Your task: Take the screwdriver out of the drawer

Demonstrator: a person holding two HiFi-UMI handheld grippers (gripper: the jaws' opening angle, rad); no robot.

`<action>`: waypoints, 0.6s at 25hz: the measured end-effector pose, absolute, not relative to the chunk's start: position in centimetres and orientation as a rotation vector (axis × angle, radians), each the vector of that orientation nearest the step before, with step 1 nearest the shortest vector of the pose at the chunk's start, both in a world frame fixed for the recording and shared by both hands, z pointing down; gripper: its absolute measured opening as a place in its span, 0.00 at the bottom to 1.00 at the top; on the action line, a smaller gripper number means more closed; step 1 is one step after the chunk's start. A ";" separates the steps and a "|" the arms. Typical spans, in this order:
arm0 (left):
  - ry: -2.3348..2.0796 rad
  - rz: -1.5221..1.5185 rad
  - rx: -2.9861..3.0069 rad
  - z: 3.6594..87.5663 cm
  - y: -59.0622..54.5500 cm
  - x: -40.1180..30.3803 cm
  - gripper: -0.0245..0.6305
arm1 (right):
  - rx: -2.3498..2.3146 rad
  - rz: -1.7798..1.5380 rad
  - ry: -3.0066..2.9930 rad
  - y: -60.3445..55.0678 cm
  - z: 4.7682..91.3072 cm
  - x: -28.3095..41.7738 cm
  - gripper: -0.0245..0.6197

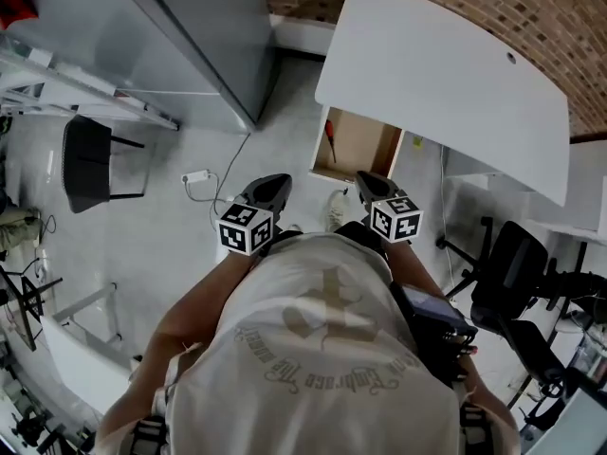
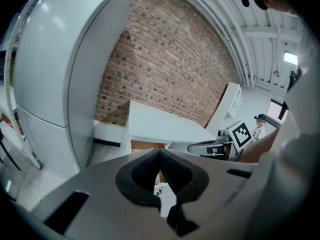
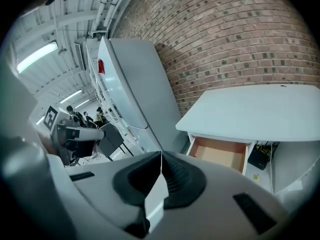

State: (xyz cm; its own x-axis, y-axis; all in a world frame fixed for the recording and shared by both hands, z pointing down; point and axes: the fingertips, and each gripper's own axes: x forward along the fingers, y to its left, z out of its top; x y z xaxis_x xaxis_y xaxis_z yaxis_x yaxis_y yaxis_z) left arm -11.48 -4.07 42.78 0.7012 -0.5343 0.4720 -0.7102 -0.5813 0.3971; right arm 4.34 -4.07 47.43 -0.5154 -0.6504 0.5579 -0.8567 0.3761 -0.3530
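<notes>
Two grippers are in use, one in each of the person's hands, held side by side in front of the torso and both pointing toward the open drawer (image 1: 368, 146). In its own view, the pads of the left gripper (image 2: 160, 153) meet at the tip and nothing is caught between them. The right gripper (image 3: 161, 154) is likewise fully closed, pads pressed together along a thin line, and it carries nothing. From the head view, the left gripper (image 1: 277, 184) and the right gripper (image 1: 366, 180) hang over bare floor, well apart from the drawer. The drawer stands pulled out from under the white desk (image 1: 446, 64), showing its tan wooden bottom. The screwdriver (image 1: 330, 142), with a red handle and dark shaft, lies inside the drawer along its left side as the head view shows it, untouched by either gripper. The right gripper view shows the same drawer (image 3: 220, 154) open beneath the desk top, but the screwdriver cannot be made out there. A brick wall (image 1: 531, 17) runs behind the desk, and a tall grey cabinet (image 1: 190, 36) stands to the left of it.
</notes>
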 end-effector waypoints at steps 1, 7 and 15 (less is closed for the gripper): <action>-0.958 0.409 2.332 42.9 -4.4 -11.6 0.07 | 1.308 0.888 -2.316 -4.5 47.7 4.3 0.07; -0.997 0.417 2.306 42.8 -5.9 -9.4 0.07 | 1.251 0.895 -2.322 -7.3 48.3 6.2 0.07; -1.056 0.448 2.235 44.2 -7.0 -7.4 0.07 | 1.097 0.919 -2.312 -10.1 51.0 6.7 0.07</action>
State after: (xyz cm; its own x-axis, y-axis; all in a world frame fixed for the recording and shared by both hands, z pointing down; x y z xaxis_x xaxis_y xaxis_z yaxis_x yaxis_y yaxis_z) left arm -7.38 -7.02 44.25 0.6231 -0.5710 0.5345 -0.7811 -0.4887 0.3886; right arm 6.66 -10.07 50.96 -0.6009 -0.5174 0.6092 -0.7945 0.4705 -0.3840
